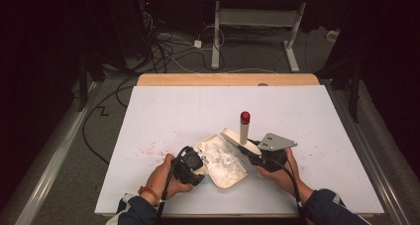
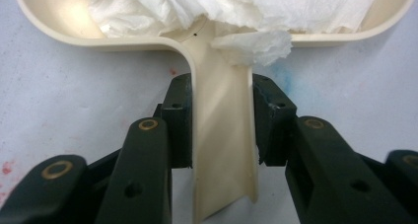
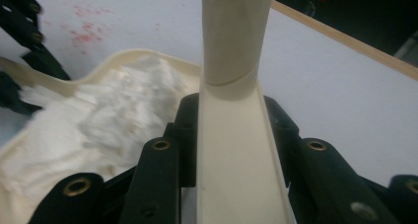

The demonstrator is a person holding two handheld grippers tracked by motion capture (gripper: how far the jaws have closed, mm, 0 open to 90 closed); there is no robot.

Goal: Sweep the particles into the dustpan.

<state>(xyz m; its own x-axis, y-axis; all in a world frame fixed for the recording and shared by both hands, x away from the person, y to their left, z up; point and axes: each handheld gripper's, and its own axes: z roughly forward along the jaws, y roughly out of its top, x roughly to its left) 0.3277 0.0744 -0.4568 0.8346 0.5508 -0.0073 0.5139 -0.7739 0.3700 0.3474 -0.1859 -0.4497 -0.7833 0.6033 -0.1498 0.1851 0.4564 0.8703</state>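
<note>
– Left gripper view first: your left gripper (image 2: 223, 123) has its fingers clamped on the pan's handle (image 2: 222, 155), one pad on each side wall. What worries you?

– The handle is a thin open channel. Squeeze harder and I judge it could buckle, or slide out past your fingertips if you tip the pan (image 2: 64, 30)

– And the load?

– Tissue (image 2: 236, 7) is heaped in the pan just beyond your fingertips, and one flap already hangs over the rim onto the handle. It looks light and loose, so a quick tilt or a jerk could spill it onto the table (image 2: 74, 95)

– What about your other hand?

– Your right gripper (image 3: 231, 135) is closed on the stick (image 3: 234, 31), low on its flat channel part, and the round part rises steeply away from your fingers. Gripped that low, I judge it could swing between the pads and knock the tissue to the left of your fingers

– Anything else near?

– Red specks (image 3: 84, 36) lie on the table beyond the pan, well past your fingers; I cannot tell what they are
</note>
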